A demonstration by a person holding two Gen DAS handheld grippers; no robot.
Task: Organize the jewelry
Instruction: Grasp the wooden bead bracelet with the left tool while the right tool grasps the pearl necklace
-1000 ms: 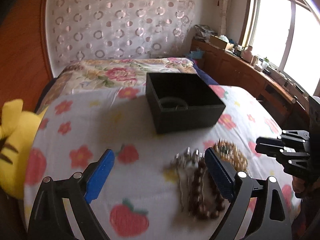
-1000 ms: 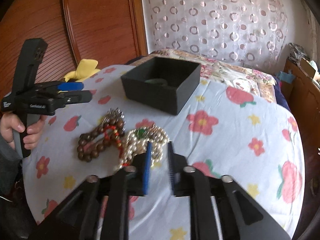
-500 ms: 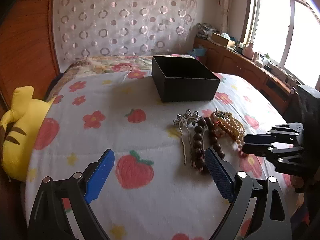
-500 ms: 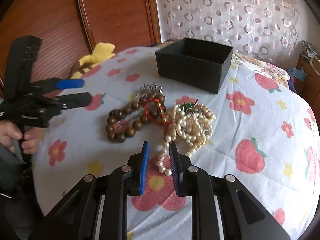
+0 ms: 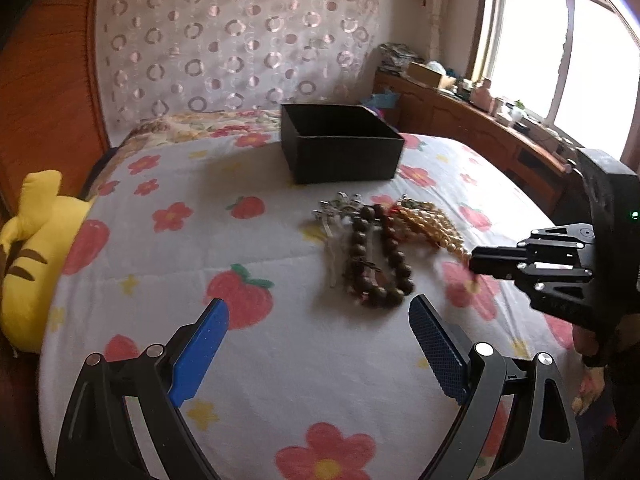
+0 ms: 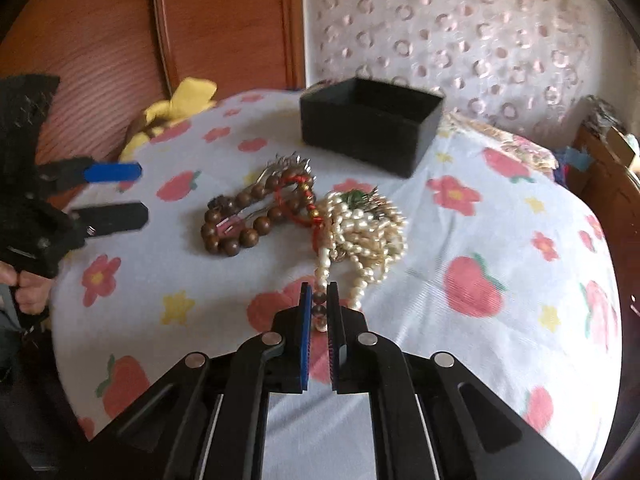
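Observation:
A pile of jewelry lies on the flowered bedspread: a brown wooden bead bracelet (image 5: 378,256) (image 6: 236,224), a silver hair comb (image 5: 340,210), a red cord bracelet (image 6: 298,200) and a pearl necklace (image 6: 362,226) (image 5: 430,224). A black open box (image 5: 340,148) (image 6: 370,122) stands behind them. My right gripper (image 6: 319,300) (image 5: 476,264) is shut on the near end of the pearl strand. My left gripper (image 5: 316,320) (image 6: 116,192) is open and empty, just in front of the wooden beads.
A yellow striped plush toy (image 5: 32,256) lies at the bed's left edge. A wooden headboard (image 6: 120,40) and a patterned curtain (image 5: 240,48) stand behind. A wooden cabinet (image 5: 480,128) with clutter runs under the window on the right.
Both grippers have drawn back and lowered toward the bed. The right gripper has closed in on the end of the pearl strand. The left gripper stays open.

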